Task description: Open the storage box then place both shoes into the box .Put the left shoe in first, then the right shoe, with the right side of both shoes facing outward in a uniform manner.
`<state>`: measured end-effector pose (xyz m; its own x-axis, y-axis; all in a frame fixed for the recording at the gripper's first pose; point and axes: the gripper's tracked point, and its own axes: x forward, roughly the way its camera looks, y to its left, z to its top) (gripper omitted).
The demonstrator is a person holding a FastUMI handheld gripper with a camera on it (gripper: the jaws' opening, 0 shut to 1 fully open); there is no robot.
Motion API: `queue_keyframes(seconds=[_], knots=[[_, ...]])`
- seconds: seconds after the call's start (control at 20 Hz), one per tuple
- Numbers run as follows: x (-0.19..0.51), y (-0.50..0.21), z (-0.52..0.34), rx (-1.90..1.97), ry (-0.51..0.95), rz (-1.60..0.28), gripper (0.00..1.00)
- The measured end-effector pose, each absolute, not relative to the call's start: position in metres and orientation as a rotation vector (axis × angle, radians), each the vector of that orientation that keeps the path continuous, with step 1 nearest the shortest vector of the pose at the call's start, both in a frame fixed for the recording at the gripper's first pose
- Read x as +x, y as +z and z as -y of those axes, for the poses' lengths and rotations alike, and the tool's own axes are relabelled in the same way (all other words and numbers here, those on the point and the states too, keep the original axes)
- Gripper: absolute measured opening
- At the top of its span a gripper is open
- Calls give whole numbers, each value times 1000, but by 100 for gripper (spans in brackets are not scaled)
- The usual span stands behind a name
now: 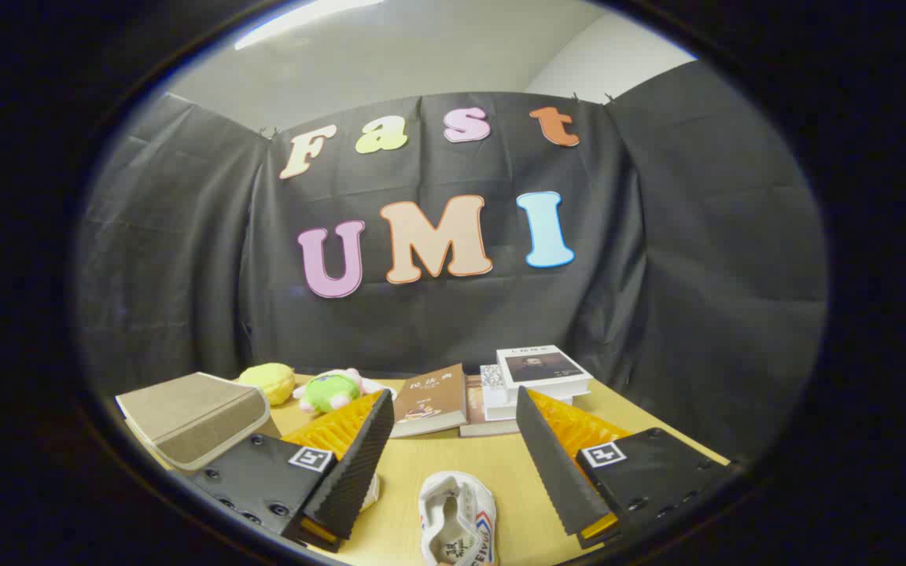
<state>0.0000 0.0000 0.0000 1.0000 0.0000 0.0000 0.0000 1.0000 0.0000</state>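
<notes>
My gripper point(453, 420) hangs open above the wooden table point(492, 464), nothing held between its fingers. A white canvas shoe point(457, 519) with its opening up lies on the table between and below the two fingers. A sliver of a second white shoe point(372, 491) peeks out from under the left finger point(359, 464). The storage box point(189, 417), beige with a fabric lid, sits to the left of the left finger; its lid looks down.
Beyond the fingers lie a brown book point(431, 401) and a stack of white books point(539, 377). A green plush toy point(331, 391) and a yellow plush toy point(268, 381) sit near the box. Black cloth walls the back and sides.
</notes>
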Motion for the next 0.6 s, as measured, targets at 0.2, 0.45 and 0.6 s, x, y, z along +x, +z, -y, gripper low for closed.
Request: queue_keyframes(seconds=[0.2, 0.45, 0.6], knots=[[2, -5, -1, 2, 2, -2, 98], [3, -11, 0, 13, -2, -13, 98], [2, -12, 1, 23, 0, -15, 98]])
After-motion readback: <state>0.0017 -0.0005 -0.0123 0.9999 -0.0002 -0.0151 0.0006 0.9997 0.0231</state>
